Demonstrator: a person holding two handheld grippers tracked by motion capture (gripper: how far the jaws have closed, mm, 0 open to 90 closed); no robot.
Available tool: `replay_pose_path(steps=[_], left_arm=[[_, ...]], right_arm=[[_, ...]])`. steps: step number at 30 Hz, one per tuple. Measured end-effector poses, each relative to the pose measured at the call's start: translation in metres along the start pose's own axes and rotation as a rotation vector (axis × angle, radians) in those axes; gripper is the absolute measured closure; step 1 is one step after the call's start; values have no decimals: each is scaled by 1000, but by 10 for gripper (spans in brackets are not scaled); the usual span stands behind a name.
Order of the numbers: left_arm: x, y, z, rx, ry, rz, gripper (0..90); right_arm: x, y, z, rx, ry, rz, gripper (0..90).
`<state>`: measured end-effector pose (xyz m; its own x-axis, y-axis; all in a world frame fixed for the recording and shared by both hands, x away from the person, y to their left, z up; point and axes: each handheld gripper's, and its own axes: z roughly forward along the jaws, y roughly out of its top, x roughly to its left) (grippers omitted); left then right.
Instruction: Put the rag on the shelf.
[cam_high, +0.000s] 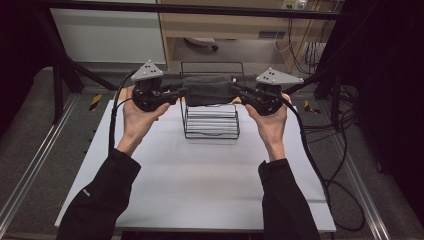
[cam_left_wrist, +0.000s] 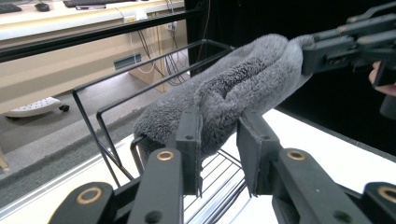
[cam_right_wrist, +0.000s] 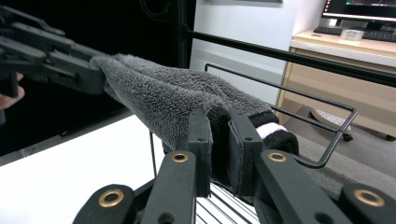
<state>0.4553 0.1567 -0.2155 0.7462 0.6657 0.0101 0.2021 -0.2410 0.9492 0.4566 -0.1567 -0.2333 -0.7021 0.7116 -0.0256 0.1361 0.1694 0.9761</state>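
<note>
Spanning the two grippers, a fluffy grey fabric sock (cam_high: 206, 90) hangs above the black wire rack (cam_high: 210, 131) at 12 o'clock on the white table (cam_high: 200, 185). Left gripper (cam_high: 181, 92), at 9 o'clock of the sock: jaws loosely parted around its end. Right gripper (cam_high: 235, 91), at 3 o'clock: clamped on the cuff.

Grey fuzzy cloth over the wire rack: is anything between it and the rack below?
Nothing visible. The grey cloth hangs stretched between the left hand-held gripper and the right hand-held gripper, directly above the black wire rack. The rack's top bars are bare, with only open air under the cloth.
</note>
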Motion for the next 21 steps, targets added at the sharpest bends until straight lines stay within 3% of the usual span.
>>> replay_pose_path(steps=[4, 7, 15, 21], left_arm=[[2, 11, -8, -25, -8, -33, 695], [3, 19, -7, -13, 36, -29, 728], [7, 24, 16, 84, 3, -80, 896], [-1, 13, 21, 134, -22, -46, 897]], right_arm=[[0, -2, 0, 6, 7, -2, 815], [1, -3, 0, 15, 12, -9, 813], [-1, -8, 0, 25, 30, -13, 802], [1, -11, 0, 48, 30, -37, 780]])
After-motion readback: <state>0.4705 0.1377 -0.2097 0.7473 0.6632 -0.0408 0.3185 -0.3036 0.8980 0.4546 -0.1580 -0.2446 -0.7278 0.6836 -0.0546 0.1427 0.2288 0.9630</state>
